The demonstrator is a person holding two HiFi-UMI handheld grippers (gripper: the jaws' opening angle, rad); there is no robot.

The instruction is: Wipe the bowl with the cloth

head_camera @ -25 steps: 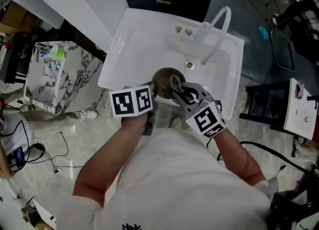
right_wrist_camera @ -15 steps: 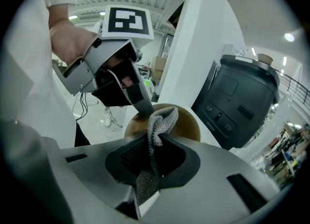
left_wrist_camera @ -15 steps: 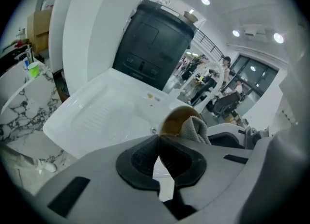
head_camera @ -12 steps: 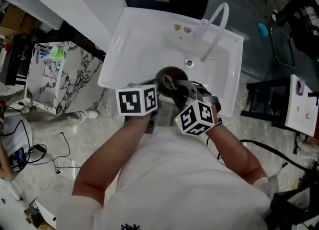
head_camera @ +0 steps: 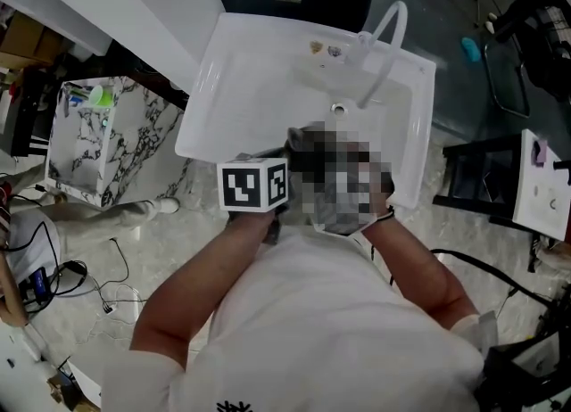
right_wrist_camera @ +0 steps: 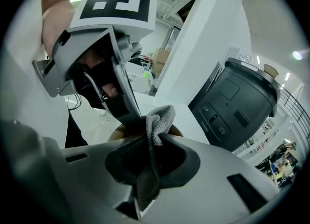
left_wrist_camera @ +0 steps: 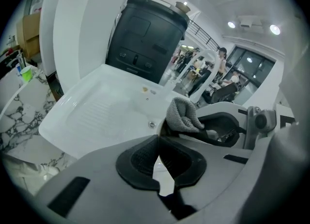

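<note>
– Over the white sink (head_camera: 259, 71), where is the bowl (right_wrist_camera: 116, 133)?
– At the near rim, low between both grippers (a mosaic patch covers most of it from above). Open room stretches behind it, across the basin to the drain (head_camera: 338, 109) and the faucet (head_camera: 388, 45) at the back edge.
– And the right gripper (right_wrist_camera: 152, 143)?
– Clamped on the grey cloth (right_wrist_camera: 157, 119), which pokes out past its tips, right against the brown bowl.
– The left gripper (left_wrist_camera: 156, 143)?
– Jaws pressed together, tips down at the bowl's rim just beside the cloth; whether they pinch that rim I cannot tell.
– Anything in the bowl?
– The cloth's bunched end sits at its rim.
</note>
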